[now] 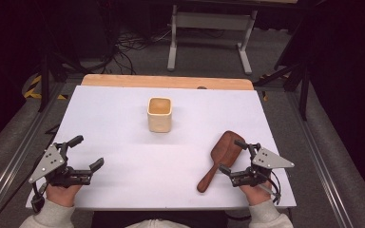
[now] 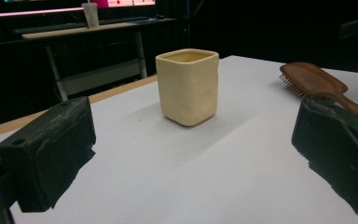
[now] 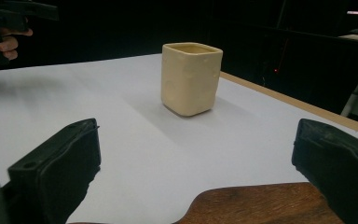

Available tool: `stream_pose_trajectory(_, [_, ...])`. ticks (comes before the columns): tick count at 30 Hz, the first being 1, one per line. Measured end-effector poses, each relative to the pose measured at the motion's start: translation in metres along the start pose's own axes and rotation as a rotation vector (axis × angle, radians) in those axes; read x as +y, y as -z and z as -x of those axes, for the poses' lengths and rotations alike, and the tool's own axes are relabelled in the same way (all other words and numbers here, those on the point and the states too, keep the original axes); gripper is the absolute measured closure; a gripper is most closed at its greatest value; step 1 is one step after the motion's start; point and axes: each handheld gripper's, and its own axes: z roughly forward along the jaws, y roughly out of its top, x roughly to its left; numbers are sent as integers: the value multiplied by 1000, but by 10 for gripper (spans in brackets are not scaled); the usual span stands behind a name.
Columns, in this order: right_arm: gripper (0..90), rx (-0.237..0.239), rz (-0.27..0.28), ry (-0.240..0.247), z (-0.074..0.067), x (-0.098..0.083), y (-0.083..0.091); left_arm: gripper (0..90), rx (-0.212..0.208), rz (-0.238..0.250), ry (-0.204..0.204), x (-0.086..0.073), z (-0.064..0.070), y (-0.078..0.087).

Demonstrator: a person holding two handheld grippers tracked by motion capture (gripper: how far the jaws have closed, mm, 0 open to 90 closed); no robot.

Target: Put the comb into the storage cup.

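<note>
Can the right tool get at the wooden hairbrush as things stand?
Probably yes. The right tool stands open right beside the wooden hairbrush, and nothing lies between them; the cream cup stands well off.

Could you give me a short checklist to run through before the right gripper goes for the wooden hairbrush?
1. Right gripper open: ok, jaws stand wide with nothing clamped.
2. Hairbrush within reach: ok, it lies flat on the white table, its head between the right jaws in the high view.
3. Handle free to grasp: ok, it points toward the near edge and nothing lies on it.
4. Brush bristles facing: cannot tell from the high view; the left gripper view shows some along one edge.
5. Cream cup upright, mouth open: ok, standing apart from the brush.
6. Left gripper out of the way: ok, open at the left side, holding nothing.
</note>
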Motion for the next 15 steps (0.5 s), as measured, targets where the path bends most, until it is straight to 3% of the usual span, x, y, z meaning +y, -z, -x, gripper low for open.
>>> stream_pose_trajectory(15, [25, 1, -2, 1, 0, 0, 2, 4, 0, -1, -12, 0, 2, 0])
